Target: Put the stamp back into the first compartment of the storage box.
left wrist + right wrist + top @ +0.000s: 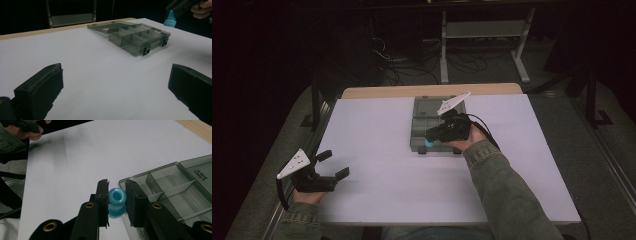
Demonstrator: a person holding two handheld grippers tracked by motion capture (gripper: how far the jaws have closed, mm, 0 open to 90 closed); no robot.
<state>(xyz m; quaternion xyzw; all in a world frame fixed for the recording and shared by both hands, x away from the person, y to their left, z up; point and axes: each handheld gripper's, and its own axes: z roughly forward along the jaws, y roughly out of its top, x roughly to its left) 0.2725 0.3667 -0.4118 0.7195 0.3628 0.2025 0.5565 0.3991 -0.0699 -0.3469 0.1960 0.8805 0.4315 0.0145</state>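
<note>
High view: white bench (377,165), grey compartment box (424,120) open on it, right tongs (430,140) holding a blue spool over the box's near edge.

Bench sheet takes up most of the frame, bare apart from the box toward the far middle. Box is smoky translucent plastic with its lid (100,27) laid flat behind, dividers (172,191) up and compartments looking empty. Left tongs (334,165) rest at the near left corner, jaws spread wide, nothing between them. Right tongs (117,202) pinch the blue spool (117,201) across its waist, bore end-on to the camera, just beside the box's corner wall. Judged: spool is light, hard, glossy plastic, likely slippery and prone to rolling; grip at the narrow waist between the flanges, squarely, with modest squeeze.
</note>
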